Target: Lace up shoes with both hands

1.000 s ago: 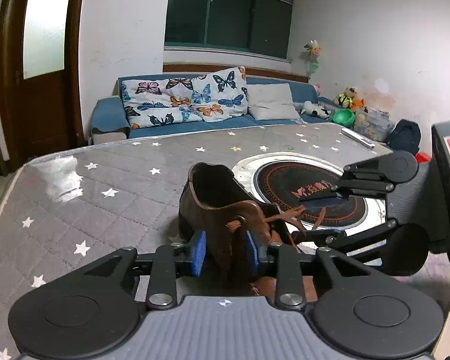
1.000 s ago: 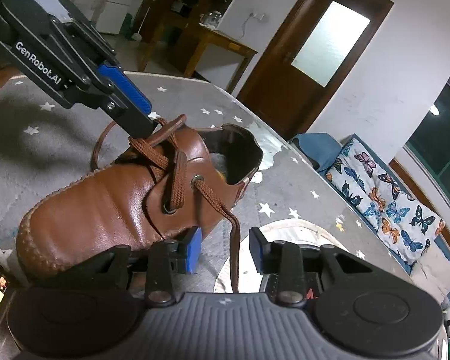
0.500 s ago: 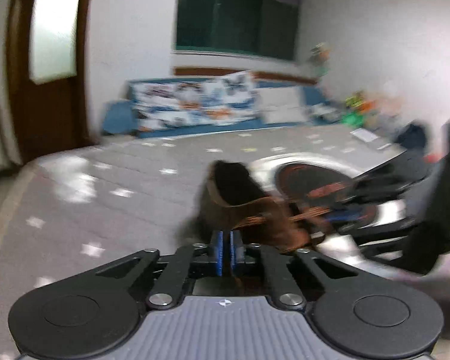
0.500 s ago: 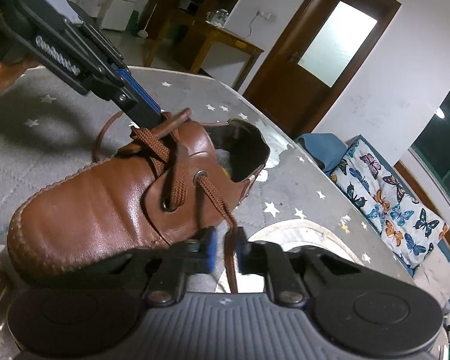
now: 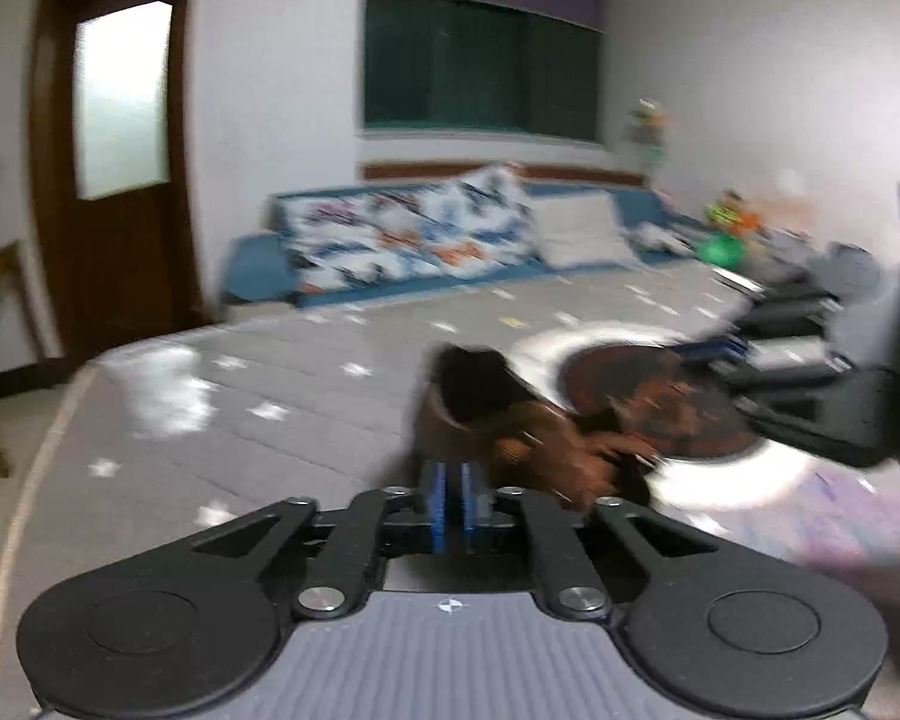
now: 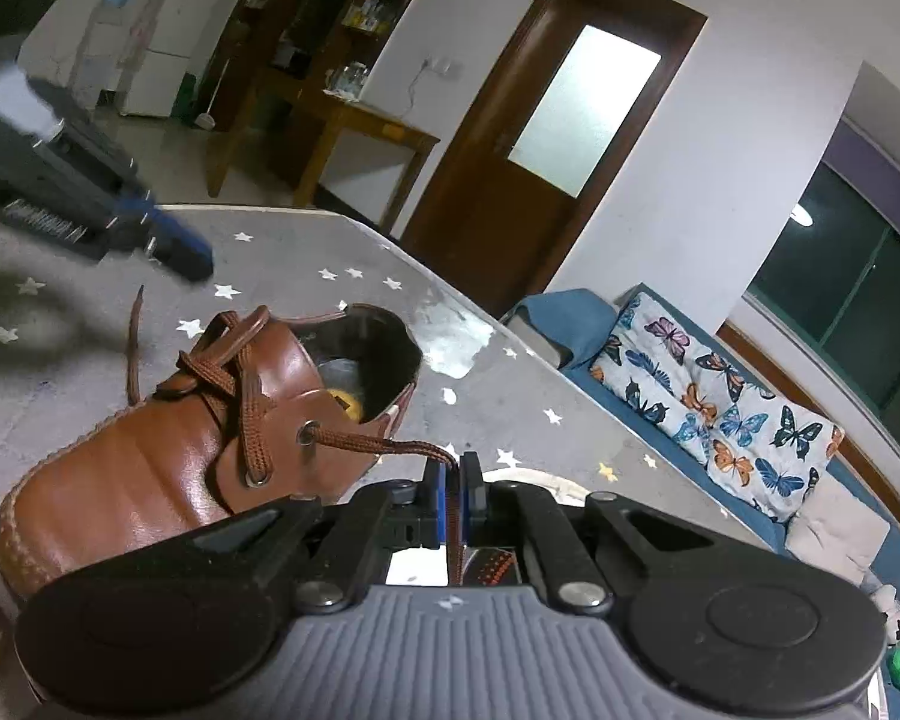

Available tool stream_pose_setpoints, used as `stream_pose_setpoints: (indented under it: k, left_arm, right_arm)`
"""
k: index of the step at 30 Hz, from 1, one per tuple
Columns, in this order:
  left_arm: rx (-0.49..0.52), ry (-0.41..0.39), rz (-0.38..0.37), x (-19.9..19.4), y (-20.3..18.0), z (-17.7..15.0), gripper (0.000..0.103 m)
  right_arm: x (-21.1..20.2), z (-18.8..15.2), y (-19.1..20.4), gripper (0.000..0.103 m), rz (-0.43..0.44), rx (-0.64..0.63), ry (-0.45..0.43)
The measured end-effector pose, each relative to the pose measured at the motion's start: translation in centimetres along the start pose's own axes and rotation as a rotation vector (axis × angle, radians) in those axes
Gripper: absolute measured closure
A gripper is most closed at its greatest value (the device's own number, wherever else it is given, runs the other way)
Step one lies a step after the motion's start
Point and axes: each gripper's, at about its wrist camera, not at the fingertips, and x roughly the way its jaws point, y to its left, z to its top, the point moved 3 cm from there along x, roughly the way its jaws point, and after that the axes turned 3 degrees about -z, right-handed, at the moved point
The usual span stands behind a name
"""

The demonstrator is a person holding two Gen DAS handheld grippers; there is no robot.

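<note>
Shoe (image 5: 498, 432) blurred; lace (image 6: 378, 443) pinched in right hand-held gripper (image 6: 453, 480); left hand-held gripper (image 5: 452, 498) opening, empty.

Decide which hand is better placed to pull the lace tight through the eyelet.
Right. The right gripper is shut on the lace running taut from the eyelet. The left gripper, fingers opening and empty, hovers away from the shoe.

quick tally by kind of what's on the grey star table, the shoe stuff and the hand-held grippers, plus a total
shoe: 1
lace ends: 2, one clamped in the right hand-held gripper, one loose on the table
hand-held grippers: 2, the left hand-held gripper apart from the shoe
total: 5
</note>
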Motion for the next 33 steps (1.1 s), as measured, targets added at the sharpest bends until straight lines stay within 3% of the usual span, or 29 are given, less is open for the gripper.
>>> stream_pose_setpoints:
  k: [2,9,12,15,17,21,26,29,33]
  left_arm:
    - [0.026,0.018,-0.014,0.1,-0.4,-0.4,0.072]
    - [0.046,0.035,-0.023,1.2,0.0,-0.5,0.070]
    - [0.032,0.035,-0.042,1.7,0.9,-0.3,0.073]
    - [0.082,0.026,-0.047,1.8,0.4,-0.3,0.084]
    - [0.136,0.011,-0.014,1.8,-0.4,-0.4,0.093]
    - [0.205,-0.006,0.076,2.4,-2.2,-0.9,0.099]
    - [0.091,-0.054,0.171,1.9,-2.0,-0.9,0.101]
    - [-0.038,-0.079,0.230,1.4,-0.5,-0.3,0.102]
    - [-0.122,-0.081,0.303,0.9,1.8,-0.2,0.103]
  right_arm:
    - [0.1,-0.1,0.1,0.100,0.002,-0.013,0.004]
    - [0.5,-0.5,-0.1,0.100,0.005,-0.020,0.014]
    - [0.4,-0.4,0.1,0.099,0.006,-0.028,0.013]
    - [0.6,-0.3,0.1,0.099,0.006,-0.031,0.014]
    - [0.6,-0.3,0.2,0.099,0.005,-0.033,0.016]
    - [0.8,-0.4,0.2,0.099,0.005,-0.033,0.022]
    - [0.6,-0.5,0.5,0.099,0.003,-0.029,0.025]
    - [0.4,-0.4,0.6,0.099,0.000,-0.024,0.024]
    - [0.1,-0.3,0.5,0.099,-0.007,-0.014,0.014]
